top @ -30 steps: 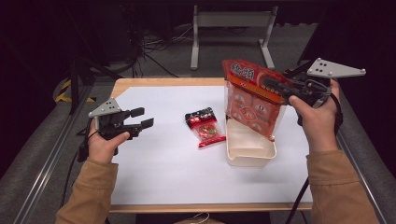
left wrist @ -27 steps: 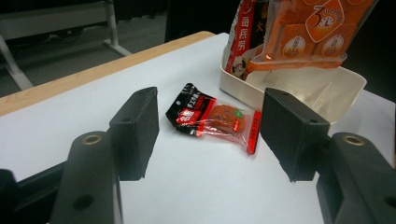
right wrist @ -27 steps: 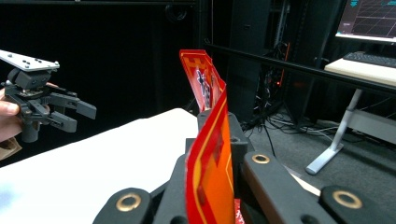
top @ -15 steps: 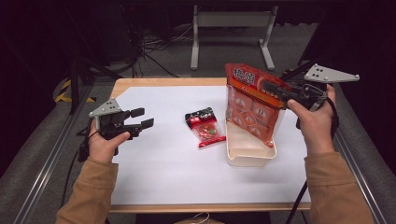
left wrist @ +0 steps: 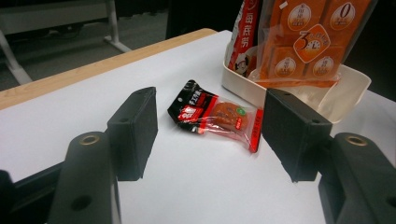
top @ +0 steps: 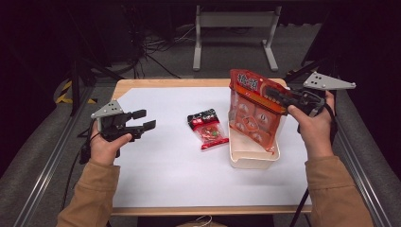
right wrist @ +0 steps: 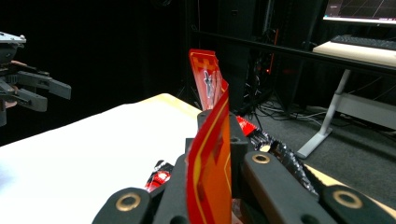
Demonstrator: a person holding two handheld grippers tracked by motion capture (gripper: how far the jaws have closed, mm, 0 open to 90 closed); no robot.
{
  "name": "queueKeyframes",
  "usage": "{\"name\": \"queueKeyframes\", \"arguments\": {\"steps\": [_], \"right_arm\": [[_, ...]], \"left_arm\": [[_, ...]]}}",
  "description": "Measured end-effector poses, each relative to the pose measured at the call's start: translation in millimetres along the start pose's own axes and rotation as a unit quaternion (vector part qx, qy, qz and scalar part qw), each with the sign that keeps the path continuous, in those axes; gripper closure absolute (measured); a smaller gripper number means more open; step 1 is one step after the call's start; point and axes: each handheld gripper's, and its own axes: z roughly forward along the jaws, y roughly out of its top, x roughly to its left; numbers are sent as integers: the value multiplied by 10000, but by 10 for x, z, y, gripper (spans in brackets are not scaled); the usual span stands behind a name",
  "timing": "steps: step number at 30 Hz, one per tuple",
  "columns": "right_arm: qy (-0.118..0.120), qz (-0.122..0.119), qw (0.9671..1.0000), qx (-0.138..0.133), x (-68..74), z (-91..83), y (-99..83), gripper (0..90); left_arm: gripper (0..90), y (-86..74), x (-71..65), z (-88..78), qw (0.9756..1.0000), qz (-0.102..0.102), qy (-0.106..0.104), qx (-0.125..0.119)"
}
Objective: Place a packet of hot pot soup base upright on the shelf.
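A large orange snack bag (top: pixel 249 116) hangs upright with its lower end inside a white tray (top: pixel 250 160) at the table's right. My right gripper (top: pixel 272 94) is shut on the bag's red top edge (right wrist: pixel 209 158), which stands pinched between the jaws in the right gripper view. A small red and black packet (top: pixel 208 128) lies flat on the white table just left of the tray. At the left, my left gripper (top: pixel 145 119) hovers open and holds nothing. In its own view the packet (left wrist: pixel 217 114) lies ahead of the jaws, with the tray (left wrist: pixel 348 88) and bag (left wrist: pixel 299 42) beyond.
The white sheet (top: pixel 161 179) covers a table with a wooden rim (top: pixel 142 82). Metal rails (top: pixel 45 165) run along both sides. A desk frame (top: pixel 234 28) and cables stand on the floor behind. The left gripper (right wrist: pixel 42 93) appears far off in the right gripper view.
My right gripper has come down a little with the bag, bringing its lower end deeper into the tray. The left gripper and the packet have not moved.
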Motion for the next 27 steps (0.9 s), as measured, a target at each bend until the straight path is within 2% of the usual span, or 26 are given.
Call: {"name": "queueKeyframes", "arguments": {"steps": [11,13,14,17,20,24,27], "right_arm": [[3,15,9999,-106,-22,-32,-171,895],[5,30,9999,-96,-20,-36,-182,895],[9,39,9999,-102,-17,-40,-198,895],[-1,17,10000,-90,-16,-51,-231,895],[-8,17,9999,-102,-9,-54,-273,894],[-37,-1,10000,-25,2,-46,-340,893],[-23,-49,9998,172,21,-5,-427,893]], "left_arm": [[341,-5,3,23,10000,-43,6,4],[341,-10,-2,30,9999,-114,-12,14],[344,-12,1,36,10000,-62,-16,24],[347,-47,-3,58,9999,-56,48,-152],[352,-61,2,71,9998,-32,76,-160],[352,-66,-1,77,9998,25,106,-174],[330,-72,-1,85,9997,36,147,-214]]}}
